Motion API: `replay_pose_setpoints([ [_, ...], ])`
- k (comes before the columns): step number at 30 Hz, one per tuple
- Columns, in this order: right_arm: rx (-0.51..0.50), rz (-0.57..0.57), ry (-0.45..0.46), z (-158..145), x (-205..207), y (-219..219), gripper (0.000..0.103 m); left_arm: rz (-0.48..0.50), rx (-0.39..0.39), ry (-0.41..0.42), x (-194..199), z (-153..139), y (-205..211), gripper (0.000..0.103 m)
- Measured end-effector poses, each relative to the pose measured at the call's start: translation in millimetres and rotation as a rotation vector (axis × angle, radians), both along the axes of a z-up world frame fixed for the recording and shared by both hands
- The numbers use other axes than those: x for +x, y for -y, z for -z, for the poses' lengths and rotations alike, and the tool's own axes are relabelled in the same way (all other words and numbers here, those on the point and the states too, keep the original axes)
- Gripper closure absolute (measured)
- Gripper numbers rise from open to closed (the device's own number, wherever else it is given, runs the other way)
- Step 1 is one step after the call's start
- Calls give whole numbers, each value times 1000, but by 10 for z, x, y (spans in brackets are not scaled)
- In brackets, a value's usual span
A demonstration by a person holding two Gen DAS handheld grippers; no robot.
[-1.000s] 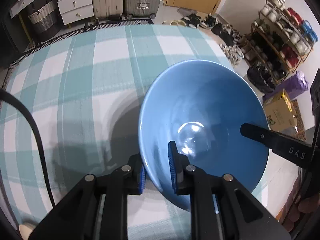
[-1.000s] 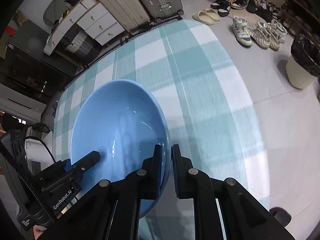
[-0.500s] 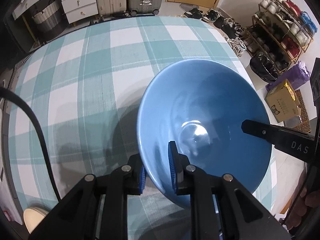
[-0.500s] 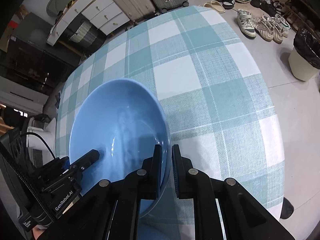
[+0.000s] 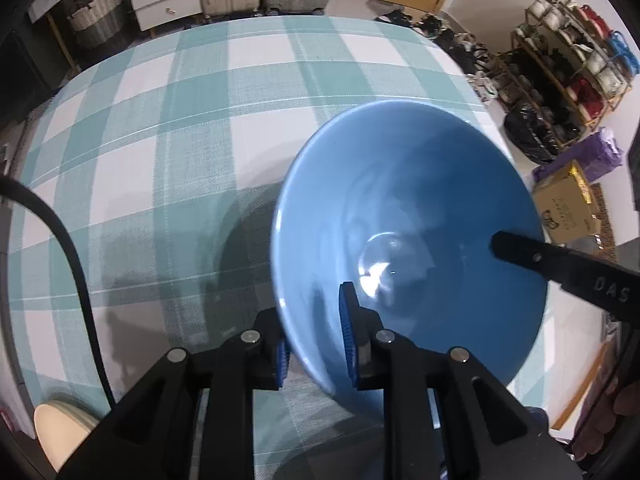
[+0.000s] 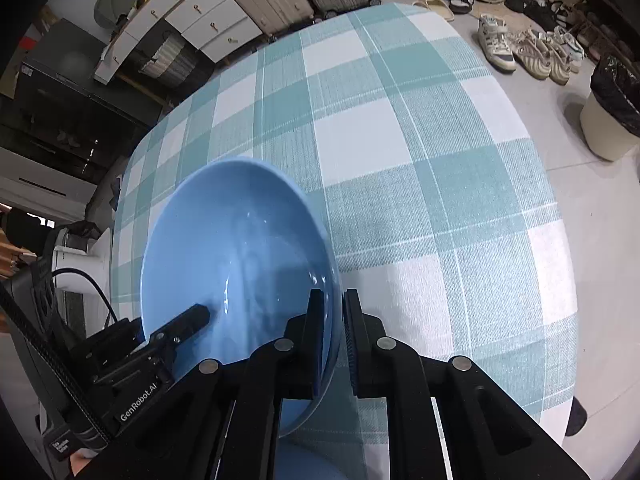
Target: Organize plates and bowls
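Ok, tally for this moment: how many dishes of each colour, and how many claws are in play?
blue bowl: 1, gripped at its rim by both claws
cream dish: 1, low left in the left wrist view, mostly cut off
claws: 2, the left claw and the right claw
Total: 4

Blue bowl [image 5: 420, 200] tilted, seemingly above table.

Your left gripper [image 5: 316, 334] and right gripper [image 6: 333, 334] both look clamped tight, fingers nearly closed, facing each other.
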State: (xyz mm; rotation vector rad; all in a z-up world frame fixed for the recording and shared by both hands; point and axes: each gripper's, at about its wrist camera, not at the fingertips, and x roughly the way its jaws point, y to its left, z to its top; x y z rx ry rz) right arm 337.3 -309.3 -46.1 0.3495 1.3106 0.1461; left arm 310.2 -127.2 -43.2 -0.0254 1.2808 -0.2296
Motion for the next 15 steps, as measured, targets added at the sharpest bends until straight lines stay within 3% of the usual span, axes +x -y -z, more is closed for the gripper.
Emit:
replay_pose_setpoints([
  [15, -7, -21, 6, 31, -14, -44, 93, 4, -8, 2, -29, 3, 12, 83],
])
